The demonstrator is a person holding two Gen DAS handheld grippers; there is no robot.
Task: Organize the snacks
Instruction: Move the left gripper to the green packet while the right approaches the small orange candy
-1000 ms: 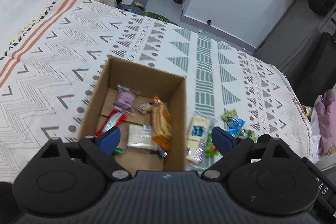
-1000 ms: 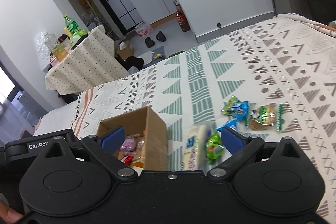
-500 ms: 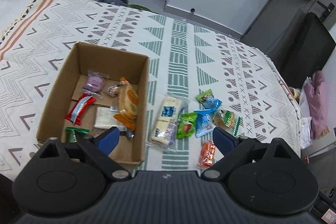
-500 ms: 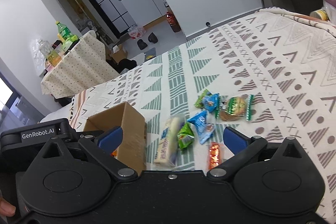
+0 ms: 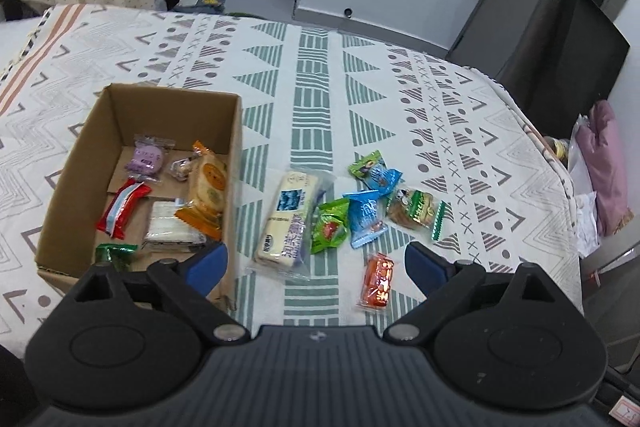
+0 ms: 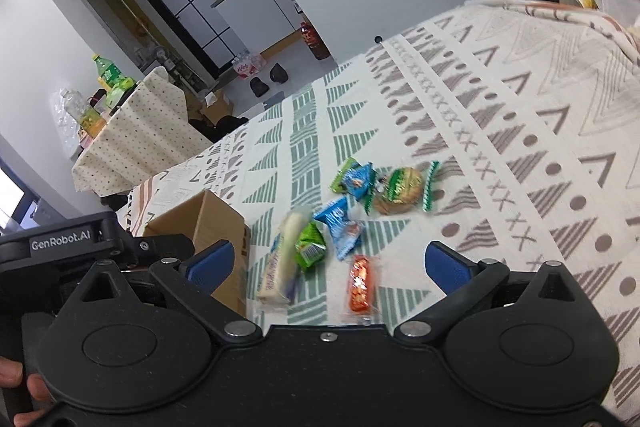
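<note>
6 boxed snacks (image 5: 166, 201), 7 loose snacks (image 5: 362, 217)

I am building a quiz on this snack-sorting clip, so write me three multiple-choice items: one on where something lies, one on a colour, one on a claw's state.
1. Where does the purple packet lie?
A. inside the cardboard box
B. on the cloth
C. in a claw

2. What colour is the packet nearest the right claw?
A. purple
B. orange
C. white

3. How is the left claw?
A. shut on a packet
B. shut, holding nothing
C. open, holding nothing

A: it lies on the box floor near the far wall.
B: the orange packet lies between the tips.
C: its tips stand wide apart.
</note>
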